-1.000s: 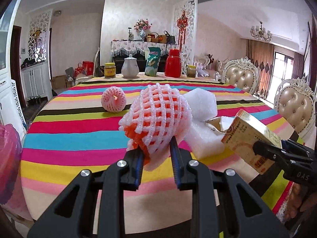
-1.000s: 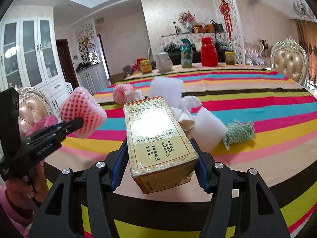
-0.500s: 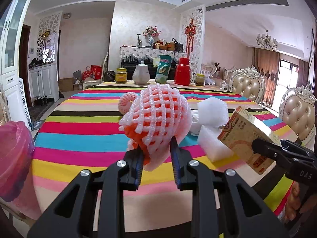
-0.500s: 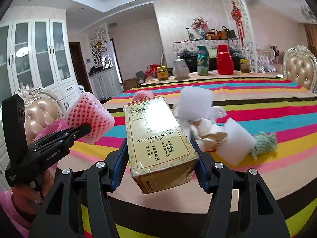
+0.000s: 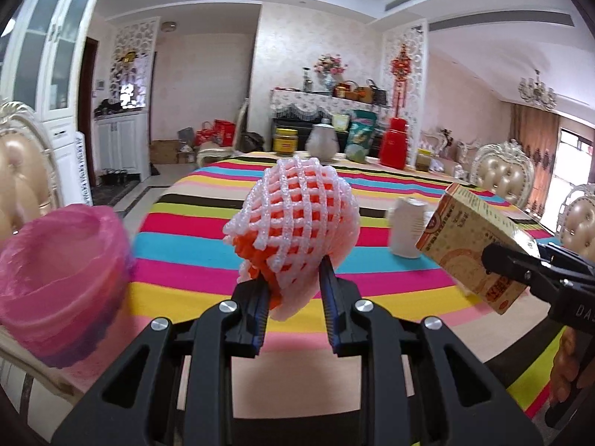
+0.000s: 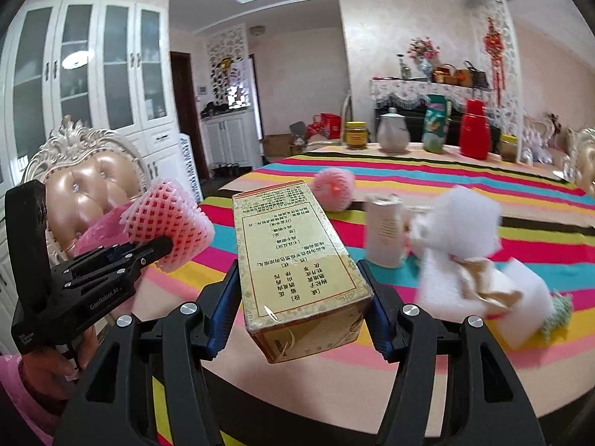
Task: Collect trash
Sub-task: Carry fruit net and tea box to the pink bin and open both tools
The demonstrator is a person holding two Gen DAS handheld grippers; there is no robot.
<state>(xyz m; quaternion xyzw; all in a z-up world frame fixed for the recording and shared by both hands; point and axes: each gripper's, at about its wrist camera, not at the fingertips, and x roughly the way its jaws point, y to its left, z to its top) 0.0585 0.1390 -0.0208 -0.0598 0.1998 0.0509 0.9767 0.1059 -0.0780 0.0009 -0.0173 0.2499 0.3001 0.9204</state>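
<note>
**A:** What is the left gripper (image 5: pixel 293 293) doing?

**B:** Its two black fingers, lined with blue pads, stand close together and are clamped on a pink foam fruit net (image 5: pixel 293 223). The net has an orange layer showing through its mesh and bulges up above the fingertips, filling the middle of the left wrist view. Only its lower end is pinched.

**A:** And the right gripper (image 6: pixel 303 297)?

**B:** Its jaws stand about halfway apart and press on the two long sides of a gold cardboard box (image 6: pixel 297 260) with printed text (the characters are too small to read). The box lies lengthwise between the fingers, its near end tipped toward the camera, lifted off the striped tablecloth (image 6: pixel 446 349).

**A:** Where is everything else?

**B:** From the left wrist camera, a bin lined with a pink bag (image 5: pixel 59 271) sits at 9 o'clock, beside the table edge, near the net. The box in the right gripper appears at 3 o'clock.

**A:** Is any trash left on the table?

**B:** Yes. In the right wrist view, at 2 to 3 o'clock from the box, lie white foam pieces (image 6: pixel 465 223), a crumpled brown paper scrap (image 6: pixel 483 282) and a pale cylindrical container (image 6: pixel 385 230), blurred. A green and white knitted scrap (image 6: pixel 557 312) sits at the far right. A second pink foam net (image 6: pixel 333 187) rests at 12 o'clock beyond the box. A person's hand (image 6: pixel 41 368) in a pink sleeve grips the left tool's handle at 8 o'clock.
</note>
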